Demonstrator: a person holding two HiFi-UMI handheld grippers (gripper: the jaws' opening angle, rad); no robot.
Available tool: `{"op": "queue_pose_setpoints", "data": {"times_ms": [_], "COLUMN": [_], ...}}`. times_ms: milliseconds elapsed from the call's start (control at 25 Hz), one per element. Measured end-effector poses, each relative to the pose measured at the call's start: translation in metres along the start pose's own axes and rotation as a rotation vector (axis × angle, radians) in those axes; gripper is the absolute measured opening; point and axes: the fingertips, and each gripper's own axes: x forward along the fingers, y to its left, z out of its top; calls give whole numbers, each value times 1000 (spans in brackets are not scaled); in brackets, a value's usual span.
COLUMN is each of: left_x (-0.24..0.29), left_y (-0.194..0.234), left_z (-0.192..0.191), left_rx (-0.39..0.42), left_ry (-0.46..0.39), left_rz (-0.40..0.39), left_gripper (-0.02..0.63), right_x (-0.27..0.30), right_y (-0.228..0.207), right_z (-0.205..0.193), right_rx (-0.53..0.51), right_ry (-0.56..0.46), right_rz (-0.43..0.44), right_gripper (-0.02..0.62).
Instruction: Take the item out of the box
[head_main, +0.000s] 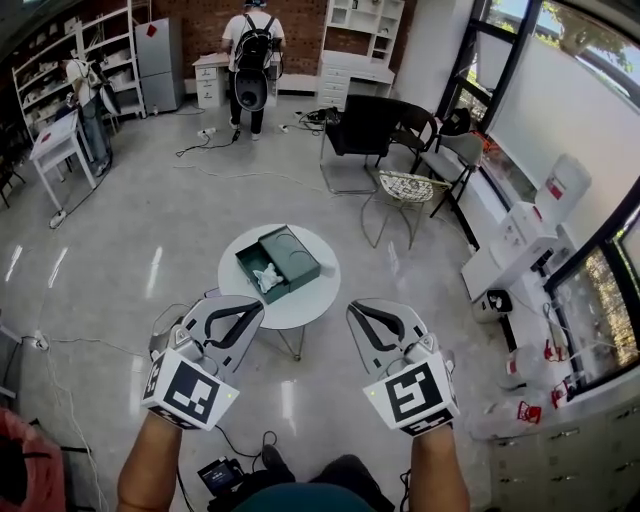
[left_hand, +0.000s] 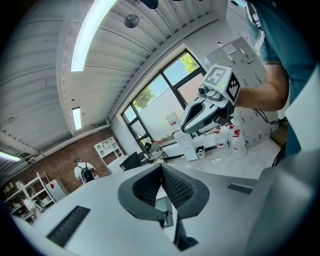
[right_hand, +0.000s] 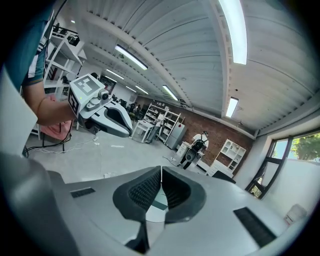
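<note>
A round white table (head_main: 300, 314) is set on the grey floor (head_main: 140, 230). Beyond it, toward the floor's right edge, a black chair (head_main: 362, 125) and a white wire chair (head_main: 405, 188) are placed. A person with a black backpack (head_main: 252, 60) is seen by the brick wall (head_main: 300, 20), with cables (head_main: 200, 145) strewn nearby.

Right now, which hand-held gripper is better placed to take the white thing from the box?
Likely the left hand-held gripper: the white item lies at the left end of the green box, nearer it than the right hand-held gripper.
</note>
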Motion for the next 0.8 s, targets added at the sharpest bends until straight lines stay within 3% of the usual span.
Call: {"op": "queue_pose_setpoints", "data": {"times_ms": [240,480,800], "left_x": [16,54,121], "left_y": [28,67,112], "left_z": [-33,-70,-83], "left_rx": [-21,-55,-95], "left_ry": [12,80,167], "left_rz": [0,69,139], "left_gripper": [18,20,19], "right_x": [50,121,194], "right_y": [-9,-43,-101], "right_z": [3,-10,-18], "right_rx": [-24,-27,-64], "right_ry": [5,-30,-84], "right_rz": [24,92,214], "right_gripper": [39,39,39]}}
